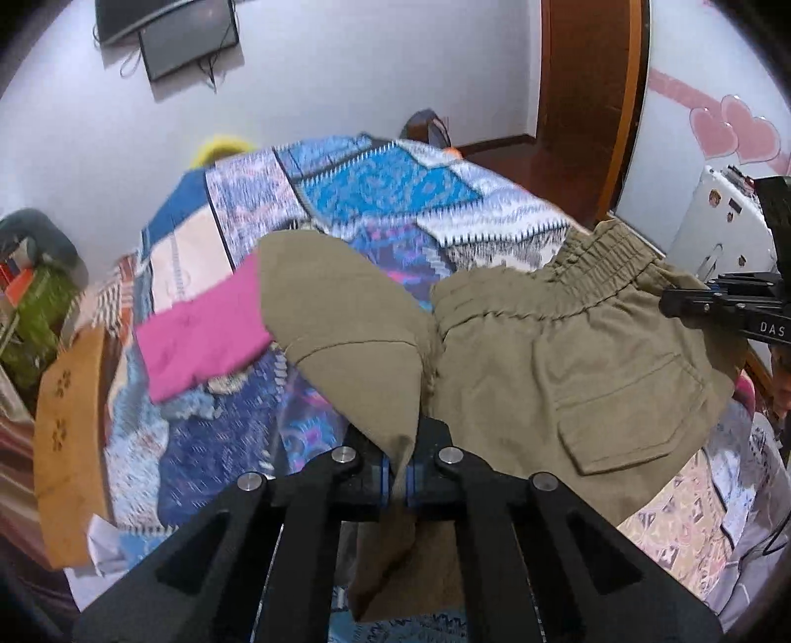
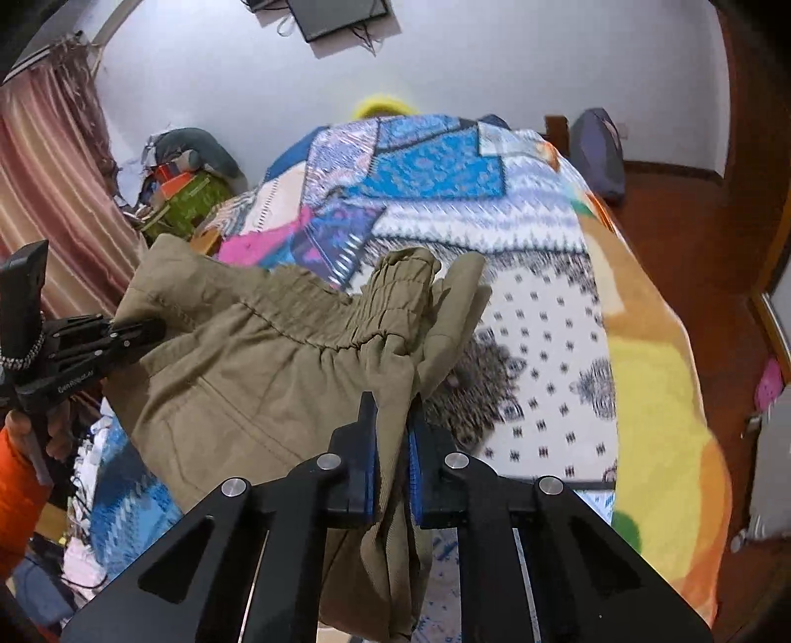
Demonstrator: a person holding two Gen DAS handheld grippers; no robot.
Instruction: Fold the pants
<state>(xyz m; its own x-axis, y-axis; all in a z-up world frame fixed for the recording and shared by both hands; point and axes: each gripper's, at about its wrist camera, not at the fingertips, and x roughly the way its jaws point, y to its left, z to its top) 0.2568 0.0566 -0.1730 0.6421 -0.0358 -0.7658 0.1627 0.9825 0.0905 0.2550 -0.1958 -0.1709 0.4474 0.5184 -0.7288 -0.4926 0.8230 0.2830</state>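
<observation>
Khaki pants (image 1: 568, 346) hang in the air above the patchwork bedspread (image 1: 385, 193), stretched between both tools so that, as I judge it, the cloth can be spread or doubled without dragging. Left gripper (image 1: 401, 460) is clamped on a fold of fabric just ahead of its camera; right gripper (image 2: 393, 435) pinches the cloth below the elastic waistband (image 2: 346, 306). No containers are clearly visible; a pink garment (image 1: 202, 341) lies left of the left gripper.

I count one pair of olive pants (image 1: 568, 356), one pink cloth (image 1: 207, 331), one patchwork bedspread (image 1: 385, 193), two grippers, left (image 1: 399, 475) and right (image 2: 393, 460), one wall screen (image 1: 190, 42).
</observation>
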